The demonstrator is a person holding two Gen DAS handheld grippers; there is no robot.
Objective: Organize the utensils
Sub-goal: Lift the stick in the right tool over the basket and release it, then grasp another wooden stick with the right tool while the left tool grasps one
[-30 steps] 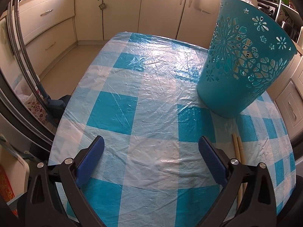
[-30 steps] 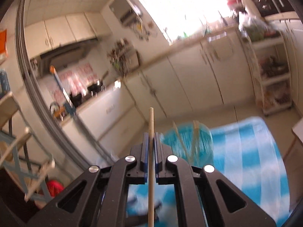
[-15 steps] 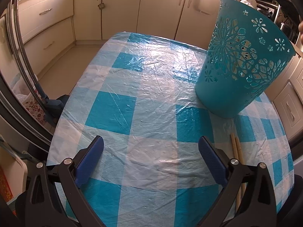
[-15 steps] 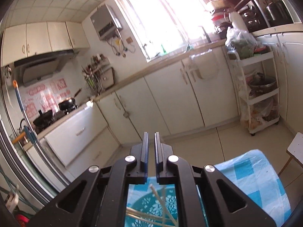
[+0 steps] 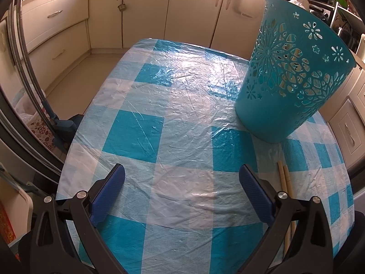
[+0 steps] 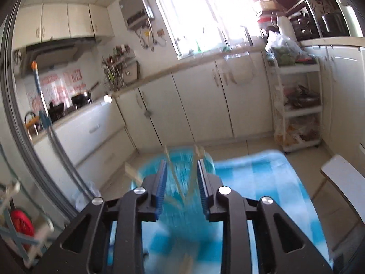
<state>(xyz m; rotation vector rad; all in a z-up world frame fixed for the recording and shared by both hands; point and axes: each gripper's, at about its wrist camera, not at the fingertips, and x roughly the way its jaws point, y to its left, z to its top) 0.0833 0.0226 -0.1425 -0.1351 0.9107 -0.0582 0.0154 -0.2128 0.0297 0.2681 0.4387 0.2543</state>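
Note:
A teal cut-out basket stands on the blue checked tablecloth at the right. Two wooden chopsticks lie on the cloth just in front of it, beside my left gripper's right finger. My left gripper is open and empty, low over the near part of the table. My right gripper is open and empty above the basket, which is blurred; several chopsticks stand inside it.
Cream kitchen cabinets run along the far wall beyond the table. A metal frame and a blue clamp sit off the table's left edge. A white rack with bags stands at the right, and a white stool beside the table.
My right gripper held a chopstick a second ago; it has let it go into the basket, its jaws have opened, and it has tipped downward. My left gripper has barely moved.

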